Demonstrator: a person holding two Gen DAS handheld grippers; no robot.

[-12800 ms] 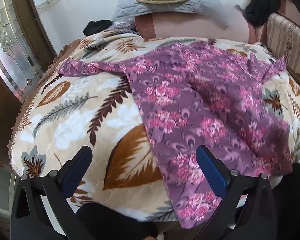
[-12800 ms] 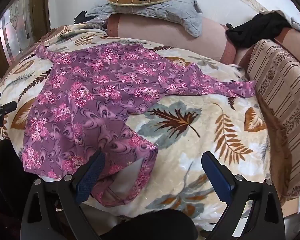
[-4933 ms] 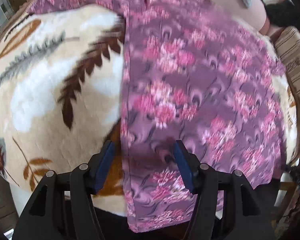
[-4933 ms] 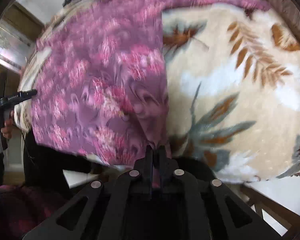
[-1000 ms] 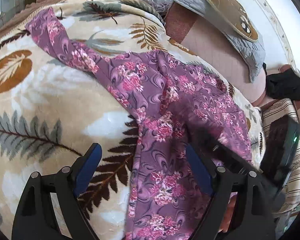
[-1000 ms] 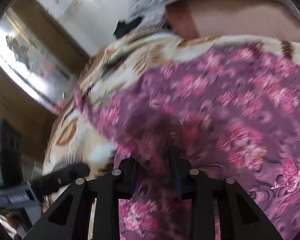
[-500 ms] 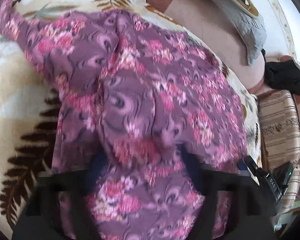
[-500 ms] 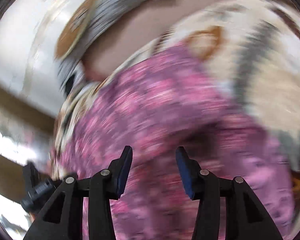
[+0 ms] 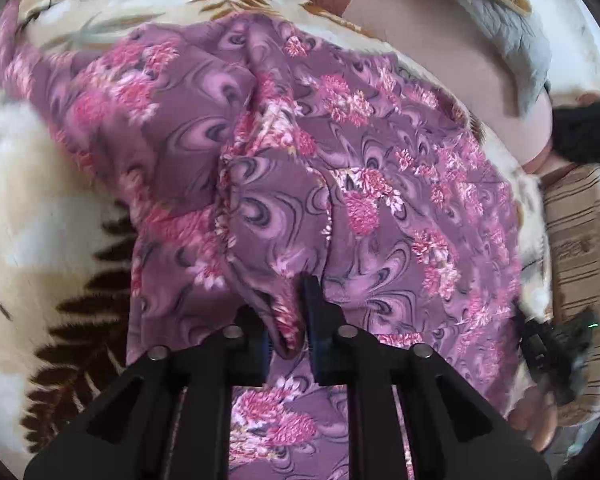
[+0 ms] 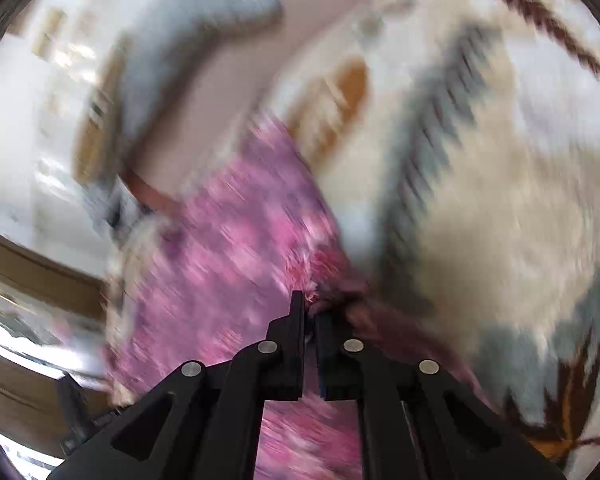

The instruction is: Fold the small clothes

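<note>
The left gripper [image 9: 288, 312] and right gripper [image 10: 309, 320] each pinch a fold of the purple shirt [image 9: 380, 184]. One side lies folded over on the blanket [image 9: 32, 208]; most folding seems left.

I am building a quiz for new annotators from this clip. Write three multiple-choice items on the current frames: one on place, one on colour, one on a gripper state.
1. Where does the garment lie?
A. on a leaf-print blanket
B. in a basket
C. on a chair

2. What colour is the garment?
A. plain blue
B. purple with pink flowers
C. white

3. How is the left gripper?
A. open, clear of cloth
B. not in view
C. shut on a fold of the garment

Answers: 1 A, blanket shows around the cloth; 2 B, the print is plain in the left view; 3 C, cloth is pinched between its fingers.
</note>
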